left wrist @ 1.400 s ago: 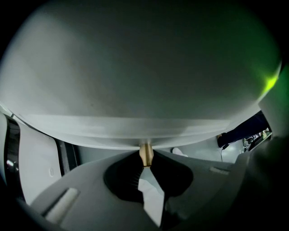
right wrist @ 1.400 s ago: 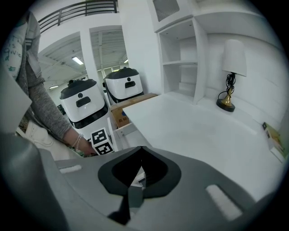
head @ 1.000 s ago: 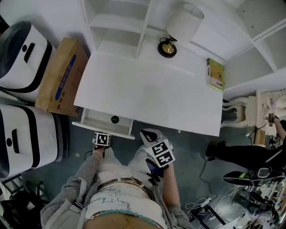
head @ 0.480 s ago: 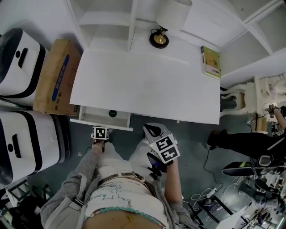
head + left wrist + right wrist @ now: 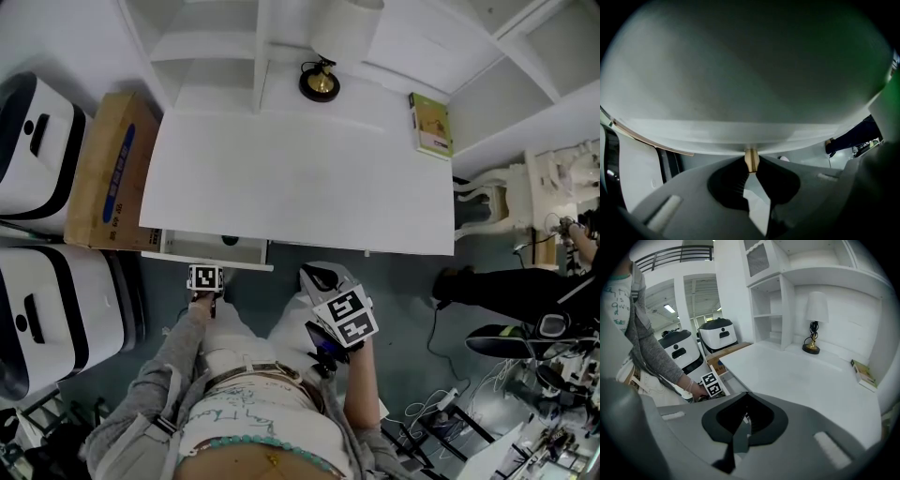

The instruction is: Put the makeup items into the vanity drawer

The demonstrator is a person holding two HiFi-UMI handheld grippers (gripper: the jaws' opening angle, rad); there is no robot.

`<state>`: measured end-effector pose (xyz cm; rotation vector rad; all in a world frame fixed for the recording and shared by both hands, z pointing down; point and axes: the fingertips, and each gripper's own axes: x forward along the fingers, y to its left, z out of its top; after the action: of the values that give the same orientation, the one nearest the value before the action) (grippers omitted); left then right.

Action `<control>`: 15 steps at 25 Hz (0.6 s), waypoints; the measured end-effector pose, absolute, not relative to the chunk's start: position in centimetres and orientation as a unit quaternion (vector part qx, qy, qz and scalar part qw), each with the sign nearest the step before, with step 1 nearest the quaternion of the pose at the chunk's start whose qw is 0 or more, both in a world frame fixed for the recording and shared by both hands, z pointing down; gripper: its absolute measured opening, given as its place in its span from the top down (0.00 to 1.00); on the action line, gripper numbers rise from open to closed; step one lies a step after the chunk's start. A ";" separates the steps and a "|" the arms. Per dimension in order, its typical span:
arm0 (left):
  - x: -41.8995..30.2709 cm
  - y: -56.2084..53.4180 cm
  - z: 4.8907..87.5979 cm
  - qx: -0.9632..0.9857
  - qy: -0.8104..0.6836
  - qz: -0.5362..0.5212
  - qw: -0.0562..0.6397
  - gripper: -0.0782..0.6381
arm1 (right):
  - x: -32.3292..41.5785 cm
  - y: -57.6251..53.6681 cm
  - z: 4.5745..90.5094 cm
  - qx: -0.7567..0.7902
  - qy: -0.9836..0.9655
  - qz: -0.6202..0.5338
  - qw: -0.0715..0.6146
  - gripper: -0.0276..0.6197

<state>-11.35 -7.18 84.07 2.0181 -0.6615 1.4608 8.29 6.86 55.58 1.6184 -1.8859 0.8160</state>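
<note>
White vanity (image 5: 300, 187); L tool (image 5: 206, 277) grips drawer knob (image 5: 751, 159).

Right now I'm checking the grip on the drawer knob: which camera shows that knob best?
The left gripper view: the drawer knob sits pinched between the jaws of the left gripper. In the head view that gripper's marker cube covers it; the right gripper view shows only the cube, no knob.

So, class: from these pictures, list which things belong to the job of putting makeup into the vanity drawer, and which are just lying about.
Job in hand:
vanity drawer, partly open
small dark round item inside it
drawer knob, gripped by the left tongs

Lying about:
lamp
green book
cardboard box
white machines
</note>
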 end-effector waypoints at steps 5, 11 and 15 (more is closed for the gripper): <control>-11.1 -7.3 84.2 0.751 -0.247 0.544 0.282 0.82 | 8.5 7.4 55.2 0.603 -0.691 0.303 0.260 0.91; -10.8 -7.7 84.3 0.752 -0.246 0.544 0.280 0.83 | 8.8 7.8 54.6 0.610 -0.693 0.305 0.234 0.91; -10.4 -8.2 84.2 0.755 -0.244 0.543 0.275 0.82 | 9.2 8.4 53.9 0.614 -0.695 0.305 0.216 0.91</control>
<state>-10.37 -8.17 84.17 2.0307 -0.6563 1.4589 9.20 8.41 53.92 1.7027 -1.9259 0.8463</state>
